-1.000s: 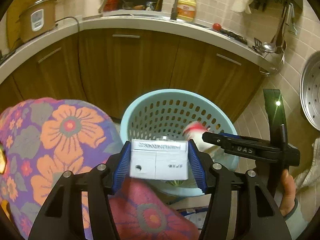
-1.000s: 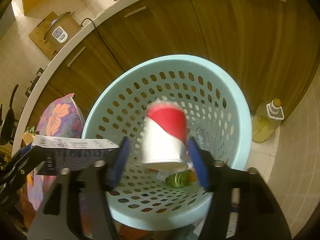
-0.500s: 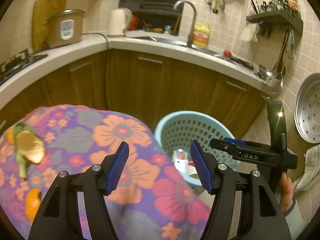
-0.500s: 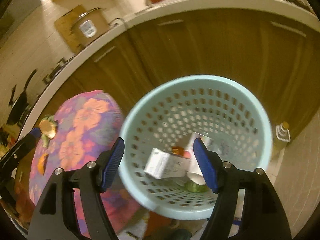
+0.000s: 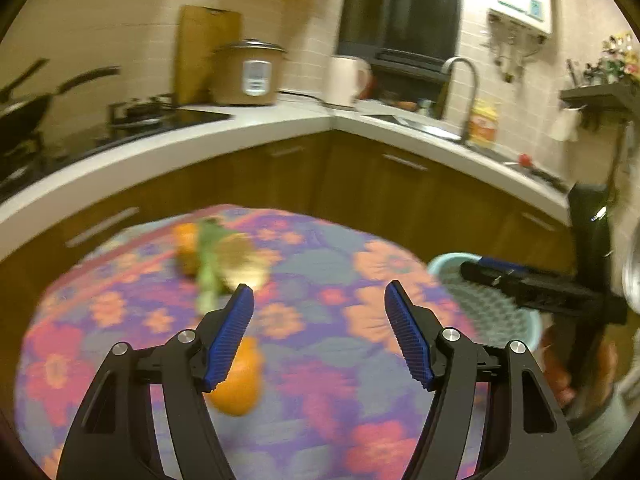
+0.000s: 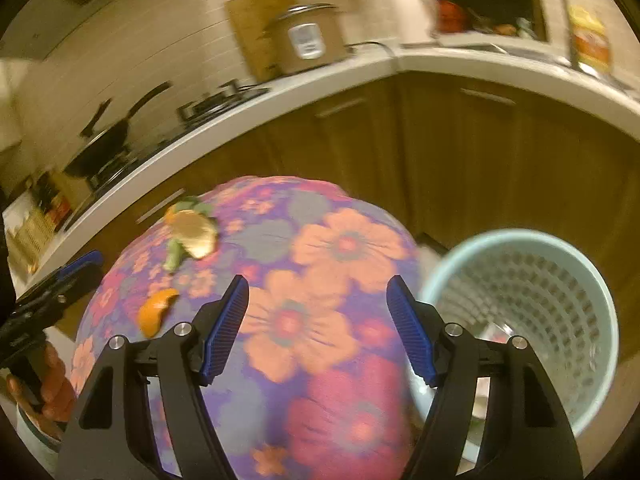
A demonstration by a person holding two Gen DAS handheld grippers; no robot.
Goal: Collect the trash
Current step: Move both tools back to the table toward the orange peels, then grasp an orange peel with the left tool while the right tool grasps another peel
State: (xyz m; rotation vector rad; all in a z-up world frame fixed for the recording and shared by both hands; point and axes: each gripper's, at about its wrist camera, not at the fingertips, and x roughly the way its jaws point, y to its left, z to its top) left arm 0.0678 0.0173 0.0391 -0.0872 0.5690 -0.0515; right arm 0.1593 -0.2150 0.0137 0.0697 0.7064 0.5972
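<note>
- The left gripper (image 5: 319, 322) hangs over the round table (image 5: 120, 360) with its floral cloth; its jaws have just been opening and stand wide, with nothing between the blue pads.
- The right gripper (image 6: 318, 320) also hangs over the flowered table (image 6: 344, 380), jaws wide apart and empty.
- Trash on the cloth: an orange peel piece (image 5: 238, 388) lies just beyond and partly behind the left gripper's left finger; in the right wrist view it shows as a curled wedge (image 6: 157, 311) to the left of the fingers.
- Farther back on the cloth sits a blurred heap of scraps (image 5: 218, 258) – orange peel, a green stalk and something pale brown, touching one another; from the right wrist it lies near the table's far left edge (image 6: 191, 236).
- The pale blue perforated basket (image 6: 528, 312) stands on the floor just beside the table's right edge, with some items dimly visible at its bottom; what they are cannot be told.
- In the left wrist view the right gripper's black body (image 5: 540, 292) crosses in front of the basket (image 5: 492, 320), hiding part of its rim.
- A hand (image 6: 52, 384) on the left gripper's handle shows at the lower left of the right wrist view.
- Behind – brown cabinets (image 5: 360, 184) under a white counter, with a rice cooker (image 5: 250, 72), a kettle (image 5: 344, 80), a tap (image 5: 464, 92) and a pan (image 6: 108, 140) on the stove.
</note>
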